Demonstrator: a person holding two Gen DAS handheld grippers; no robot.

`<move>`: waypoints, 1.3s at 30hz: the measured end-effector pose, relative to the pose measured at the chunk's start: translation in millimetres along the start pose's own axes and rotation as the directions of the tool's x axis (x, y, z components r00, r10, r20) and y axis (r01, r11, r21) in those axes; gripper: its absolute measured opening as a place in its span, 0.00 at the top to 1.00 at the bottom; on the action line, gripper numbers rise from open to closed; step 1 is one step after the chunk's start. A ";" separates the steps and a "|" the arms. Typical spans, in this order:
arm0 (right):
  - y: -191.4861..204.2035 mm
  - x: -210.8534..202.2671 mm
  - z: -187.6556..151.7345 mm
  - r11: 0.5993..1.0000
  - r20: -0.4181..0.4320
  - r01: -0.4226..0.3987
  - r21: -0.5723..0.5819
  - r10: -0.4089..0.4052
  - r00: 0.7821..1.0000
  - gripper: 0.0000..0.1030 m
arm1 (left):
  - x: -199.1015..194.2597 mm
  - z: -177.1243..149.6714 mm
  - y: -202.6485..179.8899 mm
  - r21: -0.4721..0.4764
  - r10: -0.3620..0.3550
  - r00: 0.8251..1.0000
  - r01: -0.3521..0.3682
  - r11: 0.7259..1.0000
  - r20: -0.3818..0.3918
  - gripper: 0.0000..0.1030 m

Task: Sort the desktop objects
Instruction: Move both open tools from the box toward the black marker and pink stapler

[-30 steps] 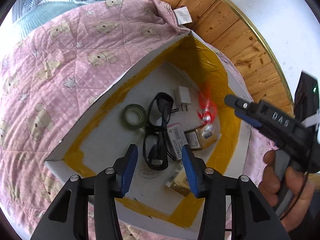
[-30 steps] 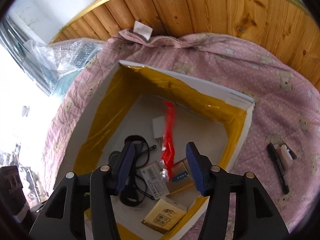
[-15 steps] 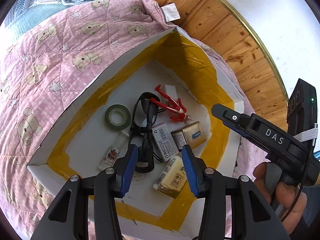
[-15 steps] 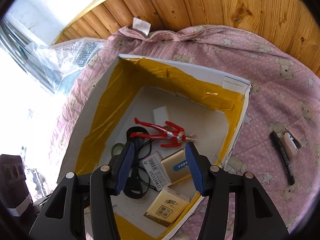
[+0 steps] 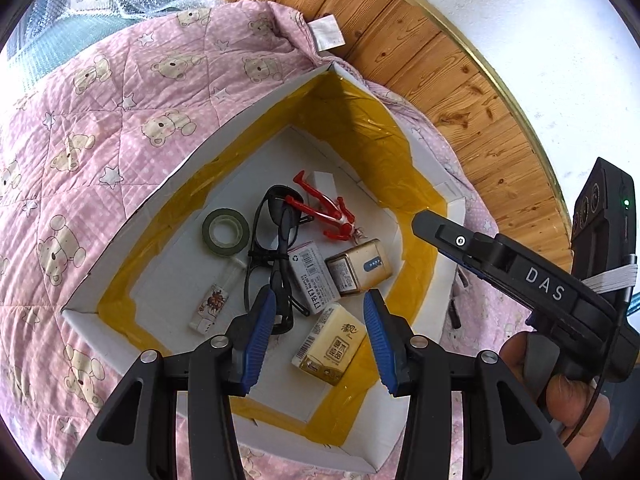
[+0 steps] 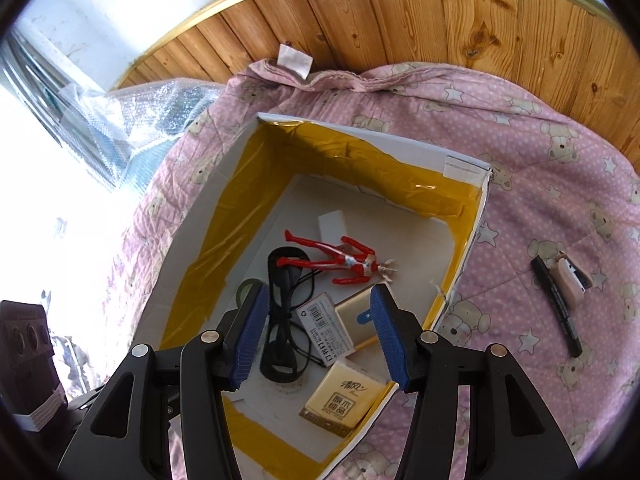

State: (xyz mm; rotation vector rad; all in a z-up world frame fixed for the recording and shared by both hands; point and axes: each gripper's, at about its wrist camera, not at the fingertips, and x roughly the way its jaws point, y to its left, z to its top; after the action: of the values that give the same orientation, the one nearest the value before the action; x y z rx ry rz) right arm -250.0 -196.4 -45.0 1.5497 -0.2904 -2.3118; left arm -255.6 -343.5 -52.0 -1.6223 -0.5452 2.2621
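A white cardboard box [image 5: 236,128] [image 6: 400,140] lined with yellow tape sits on a pink bear-print blanket [image 5: 100,100]. On its floor lie a red toy figure [image 5: 324,210] [image 6: 344,258], black glasses [image 5: 276,264] [image 6: 286,320], a green tape roll [image 5: 226,232], a small bottle [image 5: 210,304], a barcoded white pack [image 6: 324,330], a gold tin [image 5: 358,266] and a yellow tissue pack [image 5: 330,344] [image 6: 346,400]. My left gripper [image 5: 318,296] hovers open and empty over the box's near side. My right gripper [image 6: 319,292] is open and empty above the box.
A black marker [image 6: 556,304] and a small pink item [image 6: 570,278] lie on the blanket right of the box. Bubble wrap [image 6: 160,112] is bunched at the far left. A wooden wall panel [image 6: 400,20] rises behind. A hand [image 5: 560,380] holds the right gripper's handle.
The red figure, a blur in mid-air above the box a second ago, now lies on the box floor. Both grippers stay open, and the views have drawn back from the box.
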 end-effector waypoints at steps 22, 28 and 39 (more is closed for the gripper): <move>11.7 -65.2 -40.7 1.000 0.065 -0.011 0.005 0.011 0.998 0.45 | -48.2 -28.0 -44.4 0.105 -0.053 0.998 0.049 0.993 0.037 0.55; 7.5 -82.8 -56.4 1.000 0.088 -0.015 0.019 0.013 0.996 0.45 | -62.2 -37.0 -56.8 0.135 -0.061 0.997 0.054 0.989 0.051 0.53; -7.8 -114.6 -85.7 0.998 0.132 -0.021 0.061 0.012 0.991 0.45 | -84.0 -59.6 -83.0 0.196 -0.077 0.995 0.063 0.978 0.064 0.53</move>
State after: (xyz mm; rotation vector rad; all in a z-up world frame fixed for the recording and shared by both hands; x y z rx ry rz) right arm -132.5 -142.9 17.2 1.4200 -0.4107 -2.4177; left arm -170.5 -300.9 39.9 -1.4112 -0.3783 2.2507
